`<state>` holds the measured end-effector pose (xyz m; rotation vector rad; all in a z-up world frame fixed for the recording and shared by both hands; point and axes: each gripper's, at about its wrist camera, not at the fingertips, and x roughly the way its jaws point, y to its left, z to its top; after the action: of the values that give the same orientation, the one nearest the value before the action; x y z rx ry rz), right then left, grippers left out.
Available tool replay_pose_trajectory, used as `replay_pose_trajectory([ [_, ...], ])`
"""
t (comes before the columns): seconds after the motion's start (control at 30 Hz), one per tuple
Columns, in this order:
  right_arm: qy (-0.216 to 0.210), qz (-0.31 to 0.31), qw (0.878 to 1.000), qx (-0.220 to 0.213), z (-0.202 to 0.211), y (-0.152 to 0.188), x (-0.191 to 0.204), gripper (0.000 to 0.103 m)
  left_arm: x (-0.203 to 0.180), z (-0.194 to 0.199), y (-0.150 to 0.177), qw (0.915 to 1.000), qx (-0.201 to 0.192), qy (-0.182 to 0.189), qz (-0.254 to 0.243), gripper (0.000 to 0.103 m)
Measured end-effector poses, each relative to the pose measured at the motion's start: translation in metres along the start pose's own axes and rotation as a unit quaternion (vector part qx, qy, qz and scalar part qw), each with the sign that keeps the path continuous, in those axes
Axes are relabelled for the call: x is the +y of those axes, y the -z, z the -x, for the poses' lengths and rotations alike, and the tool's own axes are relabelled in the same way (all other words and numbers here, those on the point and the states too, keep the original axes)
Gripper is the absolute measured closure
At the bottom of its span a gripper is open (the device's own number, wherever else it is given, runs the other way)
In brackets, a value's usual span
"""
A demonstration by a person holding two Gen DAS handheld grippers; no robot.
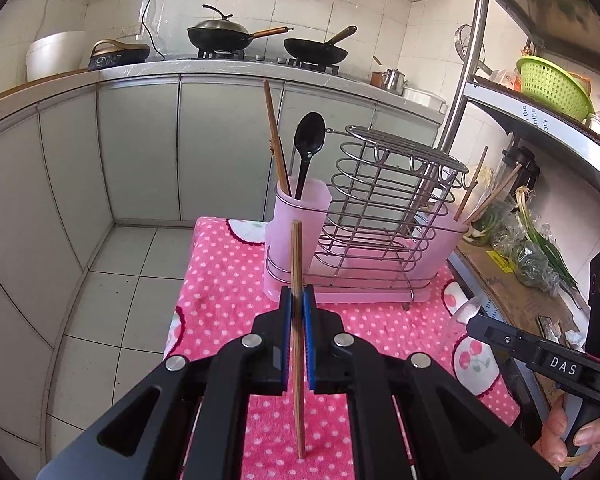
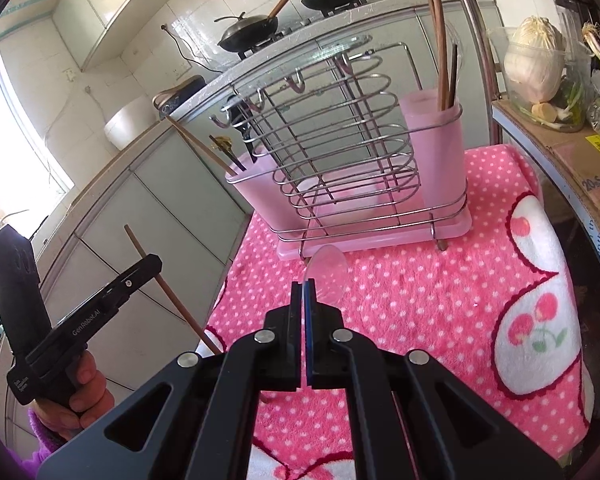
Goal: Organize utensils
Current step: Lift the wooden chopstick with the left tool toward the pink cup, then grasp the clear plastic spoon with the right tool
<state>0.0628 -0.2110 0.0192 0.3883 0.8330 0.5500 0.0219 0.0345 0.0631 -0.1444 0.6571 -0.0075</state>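
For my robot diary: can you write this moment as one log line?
left gripper: shut on chopstick | right gripper: shut on clear spoon | utensil rack: ahead on pink towel

Pink white-dotted cloth [image 1: 228, 280], pink holder [image 1: 296, 216], blk spoon [image 1: 309, 140].

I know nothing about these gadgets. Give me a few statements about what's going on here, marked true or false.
1. The left gripper holds a wooden chopstick. True.
2. The right gripper holds a black spoon. False: its fingers pinch a clear spoon.
3. A black spoon stands in a pink cup. True.
4. The rack lies tipped over. False: it stands upright on the pink dotted cloth.
5. Both pans are lidded. False: only one has a lid.
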Motion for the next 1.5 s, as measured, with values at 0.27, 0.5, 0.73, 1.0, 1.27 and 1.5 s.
replay_pose_trajectory([
  [0.27, 0.001, 0.032, 0.999, -0.028, 0.036, -0.008, 0.013, 0.101, -0.001, 0.030, 0.000, 0.9995, -0.026, 0.010, 0.016, 0.098],
  [0.5, 0.004, 0.050, 0.999, -0.012, 0.040, 0.000, 0.019, 0.101, 0.000, 0.041, -0.001, 0.9992, -0.014, 0.028, 0.025, 0.098],
  [0.73, 0.024, 0.038, 0.997, 0.055, 0.012, 0.013, -0.007, 0.101, 0.006, 0.013, 0.010, 0.9962, 0.049, 0.045, 0.056, 0.098],
  [1.0, 0.022, 0.013, 0.998, 0.055, -0.011, 0.006, -0.035, 0.101, -0.003, 0.002, 0.002, 0.9977, 0.039, 0.038, 0.041, 0.098],
  [1.27, 0.050, 0.015, 0.997, 0.050, -0.012, -0.005, -0.049, 0.101, -0.017, 0.006, -0.009, 0.9993, 0.011, 0.036, -0.001, 0.098],
  [1.5, 0.066, -0.047, 0.989, 0.124, -0.072, -0.009, -0.084, 0.066, -0.006, 0.005, -0.015, 0.9986, 0.012, 0.051, 0.011, 0.098],
])
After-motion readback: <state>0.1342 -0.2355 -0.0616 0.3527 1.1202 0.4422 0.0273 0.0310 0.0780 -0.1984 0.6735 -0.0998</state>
